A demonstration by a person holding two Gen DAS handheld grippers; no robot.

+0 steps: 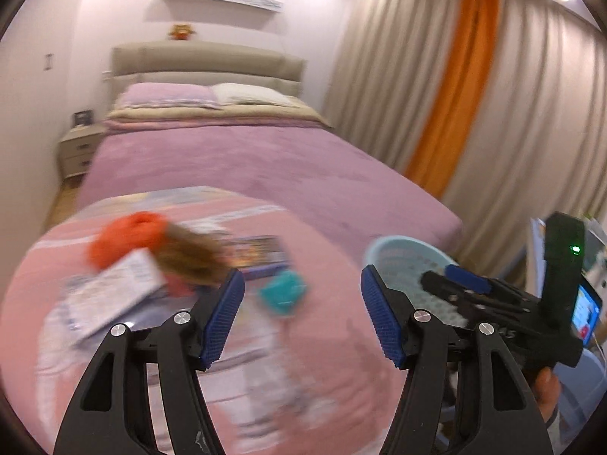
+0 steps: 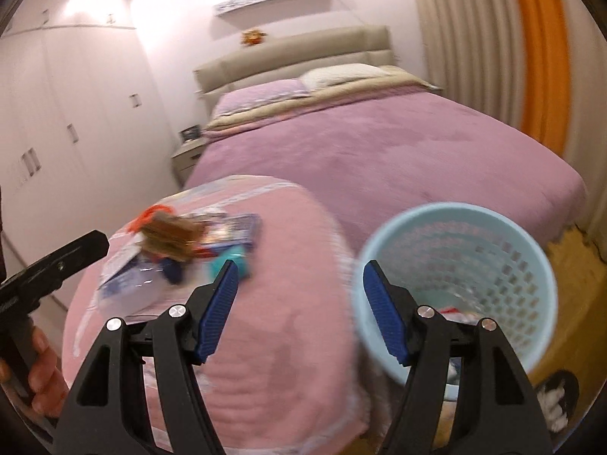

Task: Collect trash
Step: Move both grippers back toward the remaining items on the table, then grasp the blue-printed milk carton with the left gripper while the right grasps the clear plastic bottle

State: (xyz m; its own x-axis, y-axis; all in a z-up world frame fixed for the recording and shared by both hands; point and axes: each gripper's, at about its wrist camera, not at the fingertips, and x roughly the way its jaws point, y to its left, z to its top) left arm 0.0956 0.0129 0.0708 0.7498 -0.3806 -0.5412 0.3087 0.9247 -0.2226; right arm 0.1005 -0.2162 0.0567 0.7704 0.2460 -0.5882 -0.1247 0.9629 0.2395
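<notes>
A blurred pile of trash lies on a pink folded blanket (image 1: 265,349): an orange wrapper (image 1: 125,239), a brown wrapper (image 1: 189,254), a white packet (image 1: 114,292), a dark printed packet (image 1: 261,252) and a teal piece (image 1: 282,292). The pile also shows in the right wrist view (image 2: 178,242). A light blue mesh bin (image 2: 463,284) stands right of the blanket, with some scraps inside. My left gripper (image 1: 301,307) is open and empty, just short of the teal piece. My right gripper (image 2: 299,295) is open and empty, between the pile and the bin.
A bed with a purple cover (image 1: 242,163) stretches behind the blanket. A nightstand (image 1: 77,149) stands at its far left. Curtains (image 1: 455,94) hang on the right. White wardrobes (image 2: 57,132) line the left wall. A slipper (image 2: 557,398) lies on the floor by the bin.
</notes>
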